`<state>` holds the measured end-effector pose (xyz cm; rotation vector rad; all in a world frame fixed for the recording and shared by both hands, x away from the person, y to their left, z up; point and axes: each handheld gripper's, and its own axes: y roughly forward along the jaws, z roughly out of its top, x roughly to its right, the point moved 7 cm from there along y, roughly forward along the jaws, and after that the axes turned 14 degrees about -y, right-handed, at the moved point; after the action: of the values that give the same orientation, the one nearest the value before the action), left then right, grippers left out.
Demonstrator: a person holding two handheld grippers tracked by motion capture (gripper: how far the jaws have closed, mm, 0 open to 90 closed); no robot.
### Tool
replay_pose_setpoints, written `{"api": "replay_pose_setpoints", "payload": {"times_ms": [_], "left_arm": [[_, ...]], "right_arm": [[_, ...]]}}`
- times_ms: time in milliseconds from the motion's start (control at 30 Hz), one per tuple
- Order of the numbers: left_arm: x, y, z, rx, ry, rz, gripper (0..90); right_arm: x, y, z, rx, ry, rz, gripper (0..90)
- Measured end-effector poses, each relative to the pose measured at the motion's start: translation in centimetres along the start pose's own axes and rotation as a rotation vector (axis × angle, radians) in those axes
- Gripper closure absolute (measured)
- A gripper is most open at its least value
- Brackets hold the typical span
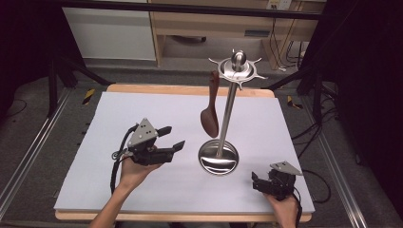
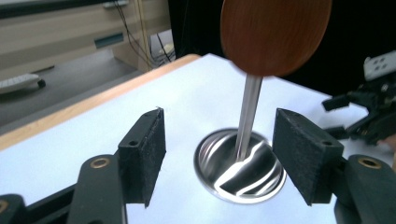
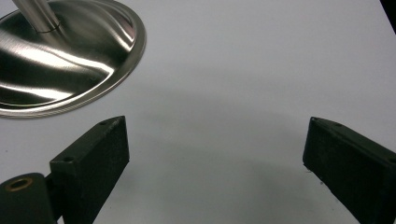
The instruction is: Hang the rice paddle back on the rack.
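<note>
Two tools, both jaws apart, empty. Left tool (image 1: 167,138) nearer: wooden spoon (image 1: 210,110) hangs upright on steel stand (image 1: 228,109), straight ahead, slightly above. Right tool (image 1: 256,181) rests low beside stand base.

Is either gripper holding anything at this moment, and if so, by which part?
Nothing is held. The left gripper and right gripper are both open and empty; the wooden spoon hangs from the metal stand.

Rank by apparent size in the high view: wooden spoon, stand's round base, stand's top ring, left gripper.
1. Left gripper, widest with its plate.
2. Wooden spoon and round base: too alike to rank.
3. Top ring, though it sits nearer the camera, so unsure.
</note>
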<state>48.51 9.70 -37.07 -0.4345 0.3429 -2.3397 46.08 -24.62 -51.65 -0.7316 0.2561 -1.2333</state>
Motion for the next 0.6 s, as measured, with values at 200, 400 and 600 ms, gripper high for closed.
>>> {"api": "replay_pose_setpoints", "payload": {"times_ms": [200,400,600], "left_arm": [[-1.4,-0.2,-2.2,-0.038,-0.018,0.026,34.0],[-3.1,-0.9,-4.3,-0.058,-0.043,0.062,34.4],[-5.5,-2.1,-6.2,-0.057,-0.071,0.126,35.4]], "right_arm": [[0.0,0.0,0.0,-0.003,0.003,0.001,7.5],[0.1,0.1,-0.1,-0.005,0.001,-0.005,7.4],[0.2,0.1,-0.2,-0.007,0.009,-0.006,7.4]]}}
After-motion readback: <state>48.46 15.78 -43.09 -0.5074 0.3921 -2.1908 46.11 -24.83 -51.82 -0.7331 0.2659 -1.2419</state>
